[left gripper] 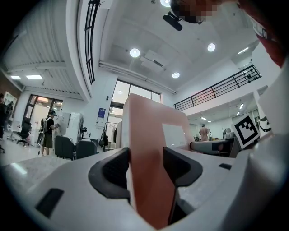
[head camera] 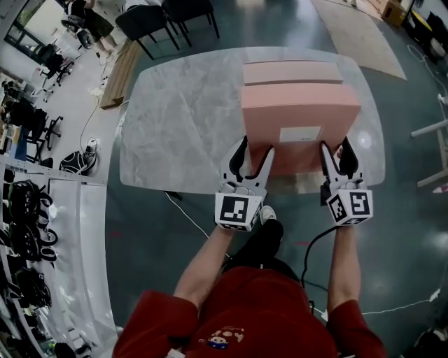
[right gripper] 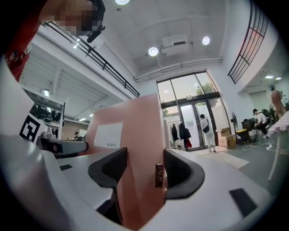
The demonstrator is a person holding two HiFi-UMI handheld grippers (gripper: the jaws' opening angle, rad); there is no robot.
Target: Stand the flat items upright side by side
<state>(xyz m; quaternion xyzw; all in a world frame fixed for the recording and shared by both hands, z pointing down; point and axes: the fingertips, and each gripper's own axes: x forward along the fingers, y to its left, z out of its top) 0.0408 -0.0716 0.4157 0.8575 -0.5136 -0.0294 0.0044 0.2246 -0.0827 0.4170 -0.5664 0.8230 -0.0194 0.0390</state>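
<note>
A large flat pink box (head camera: 301, 122) with a white label is tipped up over the near part of the marble table (head camera: 182, 119), its labelled face towards me. My left gripper (head camera: 252, 157) is shut on its near left edge and my right gripper (head camera: 339, 157) is shut on its near right edge. In the left gripper view the box (left gripper: 146, 135) rises between the pads of the gripper (left gripper: 145, 167). The right gripper view shows the same box (right gripper: 135, 131) clamped in that gripper (right gripper: 144, 169). A second pink box (head camera: 290, 72) lies flat behind it.
The table's left half is bare marble. Dark chairs (head camera: 164, 21) stand beyond the far edge. A shelf with gear (head camera: 28, 231) runs along the left, and cables lie on the floor beside it. A white stand (head camera: 434, 140) is at the right.
</note>
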